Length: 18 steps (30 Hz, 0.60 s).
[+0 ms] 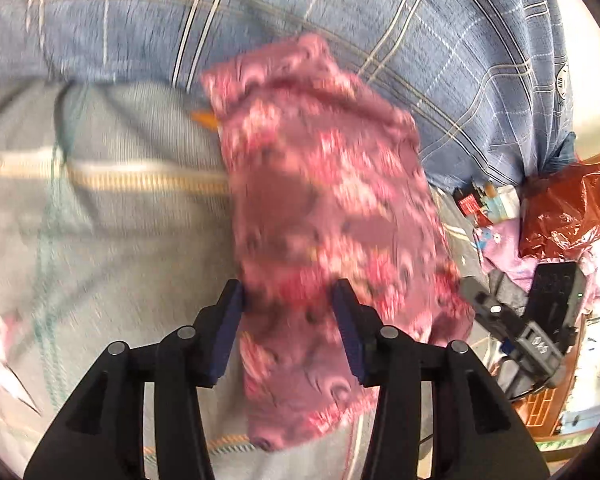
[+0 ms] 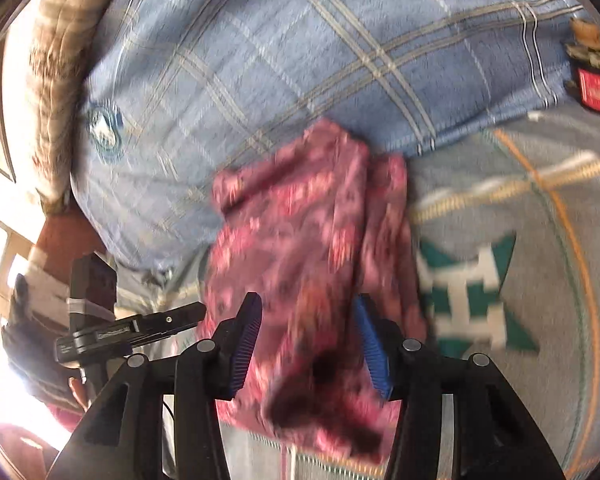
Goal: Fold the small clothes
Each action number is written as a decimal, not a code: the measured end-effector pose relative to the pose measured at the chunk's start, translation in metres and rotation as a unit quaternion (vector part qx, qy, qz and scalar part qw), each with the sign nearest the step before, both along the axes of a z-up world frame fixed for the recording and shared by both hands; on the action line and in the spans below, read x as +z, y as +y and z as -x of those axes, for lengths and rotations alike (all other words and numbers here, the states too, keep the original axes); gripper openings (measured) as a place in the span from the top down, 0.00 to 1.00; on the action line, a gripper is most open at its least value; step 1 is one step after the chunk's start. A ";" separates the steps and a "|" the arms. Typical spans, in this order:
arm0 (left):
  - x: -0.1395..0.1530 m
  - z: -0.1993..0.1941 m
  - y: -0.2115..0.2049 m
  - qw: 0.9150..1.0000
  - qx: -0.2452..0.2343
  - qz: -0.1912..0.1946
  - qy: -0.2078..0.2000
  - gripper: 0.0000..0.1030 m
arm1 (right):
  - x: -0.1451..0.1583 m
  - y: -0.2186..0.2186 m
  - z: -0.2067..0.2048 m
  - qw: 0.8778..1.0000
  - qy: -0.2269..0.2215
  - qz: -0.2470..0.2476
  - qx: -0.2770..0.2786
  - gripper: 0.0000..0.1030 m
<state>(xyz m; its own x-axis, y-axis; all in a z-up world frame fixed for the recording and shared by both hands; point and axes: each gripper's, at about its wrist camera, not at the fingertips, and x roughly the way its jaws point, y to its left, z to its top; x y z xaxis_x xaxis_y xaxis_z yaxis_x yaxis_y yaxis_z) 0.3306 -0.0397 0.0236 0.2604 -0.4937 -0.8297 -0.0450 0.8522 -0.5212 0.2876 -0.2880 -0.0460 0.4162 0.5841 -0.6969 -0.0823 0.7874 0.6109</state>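
A small pink floral garment [image 1: 324, 208] lies folded into a long strip on the grey patterned bedspread [image 1: 120, 240], its far end against a blue plaid pillow [image 1: 260, 12]. My left gripper [image 1: 288, 304] is open, its blue-padded jaws spread just above the garment's near part. In the right wrist view the same garment [image 2: 300, 248] lies bunched between the jaws of my right gripper [image 2: 308, 320], which is open. The other gripper shows in the right wrist view [image 2: 132, 328] at the left. Both views are motion-blurred.
A red plastic bag [image 1: 568, 208], small boxes [image 1: 484, 200] and a lilac cloth [image 1: 504, 252] lie at the right of the bed. The blue plaid pillow [image 2: 280, 60] fills the back. A quilted blanket [image 2: 56, 72] is at the far left.
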 end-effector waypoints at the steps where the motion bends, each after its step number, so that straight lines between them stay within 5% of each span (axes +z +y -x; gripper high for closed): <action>1: -0.002 0.005 -0.001 1.000 0.008 0.002 -0.001 0.54 | -0.002 0.009 -0.005 1.000 0.003 0.008 -0.002 0.51; 3: -0.003 0.008 0.006 1.000 0.014 0.004 0.002 0.54 | -0.008 0.023 -0.003 0.999 0.008 0.037 0.007 0.56; 5: -0.001 0.015 0.006 1.000 0.018 0.005 0.004 0.54 | -0.003 0.020 0.004 0.998 -0.003 0.053 0.015 0.92; 9: -0.001 0.026 0.005 0.999 0.016 -0.025 -0.014 0.54 | 0.023 0.001 0.013 0.998 -0.055 0.031 -0.001 0.92; 13: -0.028 0.023 -0.003 0.999 0.012 -0.036 0.012 0.54 | -0.005 -0.011 0.006 0.998 -0.017 0.054 -0.016 0.91; 18: -0.011 0.031 0.009 1.000 0.002 -0.025 -0.013 0.55 | -0.016 -0.028 0.006 1.000 -0.005 0.004 -0.022 0.80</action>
<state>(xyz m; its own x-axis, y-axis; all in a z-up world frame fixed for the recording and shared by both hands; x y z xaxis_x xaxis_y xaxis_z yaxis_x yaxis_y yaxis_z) 0.2996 -0.0302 0.0126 0.2841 -0.4501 -0.8466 -0.0348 0.8775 -0.4782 0.2811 -0.3161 -0.0621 0.4485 0.5593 -0.6972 -0.0545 0.7957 0.6032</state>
